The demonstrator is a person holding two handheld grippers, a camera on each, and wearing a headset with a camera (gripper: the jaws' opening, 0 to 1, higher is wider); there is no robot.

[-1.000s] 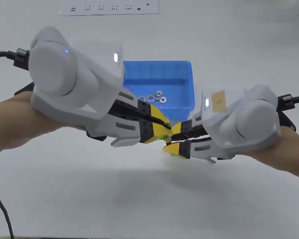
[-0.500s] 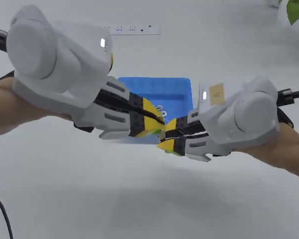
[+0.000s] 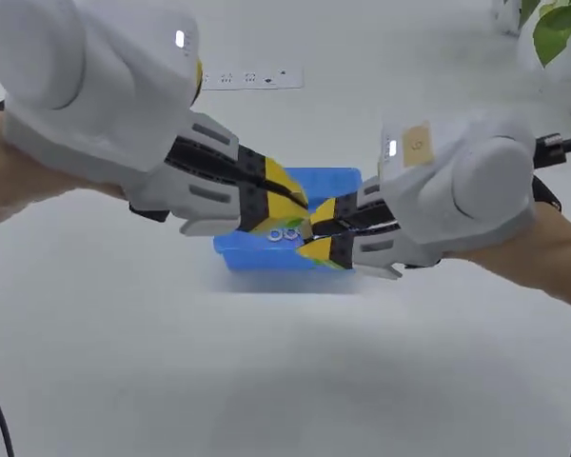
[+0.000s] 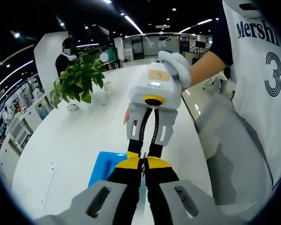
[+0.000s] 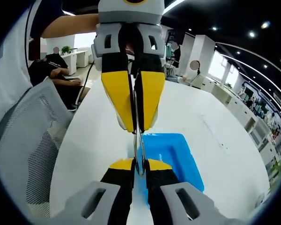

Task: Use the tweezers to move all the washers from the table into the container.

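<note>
The left gripper (image 3: 298,215) has its yellow-tipped jaws pressed together, and in the right gripper view they are clamped on the thin metal tweezers (image 5: 136,136), which run down from them toward the camera. The right gripper (image 3: 314,230) meets it tip to tip, its own jaws also closed, with the lower end of the tweezers pinched between them (the two pairs of jaws point straight at each other, nearly touching). In the head view the left gripper comes in from the upper left and the right gripper from the right, each held in a hand, and the tweezers themselves are hidden behind the jaws there.

Directly under the meeting tips sits the blue container (image 3: 266,259), partly covered by both grippers. A few washers (image 3: 284,233) lie inside it, seen in the gap below the left gripper's jaws. The container rests on the white table (image 3: 266,381).

Farther back on the table lies a white power strip (image 3: 252,78), well apart from the container. A leafy green plant (image 3: 557,29) stands at the far right corner. A dark cable (image 3: 563,144) runs from the rear of the right gripper.
</note>
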